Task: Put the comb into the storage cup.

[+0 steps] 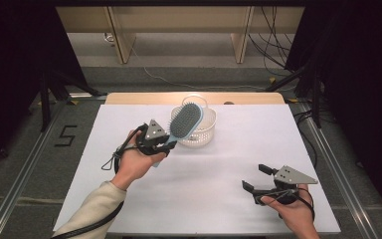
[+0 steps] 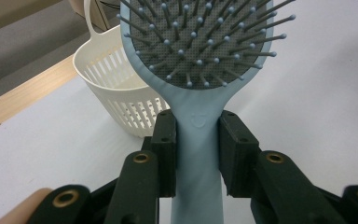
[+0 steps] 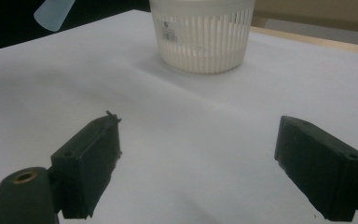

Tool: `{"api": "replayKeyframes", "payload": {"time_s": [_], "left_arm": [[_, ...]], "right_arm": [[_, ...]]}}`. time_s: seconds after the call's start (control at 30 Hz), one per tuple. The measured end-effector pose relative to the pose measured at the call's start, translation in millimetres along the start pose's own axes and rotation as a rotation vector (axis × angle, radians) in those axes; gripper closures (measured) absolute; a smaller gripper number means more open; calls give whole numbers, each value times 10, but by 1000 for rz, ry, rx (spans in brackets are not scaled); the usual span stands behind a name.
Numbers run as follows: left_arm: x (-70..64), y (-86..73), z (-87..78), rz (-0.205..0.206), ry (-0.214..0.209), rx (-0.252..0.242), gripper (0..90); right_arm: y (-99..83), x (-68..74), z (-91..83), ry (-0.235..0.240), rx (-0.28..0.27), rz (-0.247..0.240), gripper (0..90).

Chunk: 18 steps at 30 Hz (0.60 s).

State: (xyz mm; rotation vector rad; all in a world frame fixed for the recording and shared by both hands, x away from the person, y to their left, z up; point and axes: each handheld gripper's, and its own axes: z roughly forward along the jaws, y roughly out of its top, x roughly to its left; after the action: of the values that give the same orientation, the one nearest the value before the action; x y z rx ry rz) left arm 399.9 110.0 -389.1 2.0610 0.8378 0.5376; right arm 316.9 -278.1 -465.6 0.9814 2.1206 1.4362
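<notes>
Your left gripper (image 1: 170,145) pinches the brush (image 1: 185,121) by the neck of its handle, both jaws pressed flat against the pale blue stem just below the bristle pad. The brush is in the air, its head over the near rim of the basket (image 1: 202,135), bristles facing up toward you. Your right gripper (image 1: 256,177) rests low at the near right of the table (image 1: 129,199), jaws spread wide and holding nothing, well apart from the basket.

The step in hand looks like dropping the brush into the basket. Keep the pinch firm while you carry the head on past the rim, so the whole pad sits over the opening and not on the wall. Then tip the brush head-down, so it slides in rather than bridging the rim. The basket is light and slotted, so a knock from the handle could shove or tip it; come in from above, not from the side. Part the jaws only once the head is below the rim. If the basket shifts, steady its far wall with your free gripper.
</notes>
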Motion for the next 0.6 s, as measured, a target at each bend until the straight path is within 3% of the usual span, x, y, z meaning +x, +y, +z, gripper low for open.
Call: {"api": "replayKeyframes", "payload": {"time_s": [0.6], "left_arm": [[65,16,-43,-34,19,-56,698]], "right_arm": [[-1,0,4,0,-1,1,151]]}}
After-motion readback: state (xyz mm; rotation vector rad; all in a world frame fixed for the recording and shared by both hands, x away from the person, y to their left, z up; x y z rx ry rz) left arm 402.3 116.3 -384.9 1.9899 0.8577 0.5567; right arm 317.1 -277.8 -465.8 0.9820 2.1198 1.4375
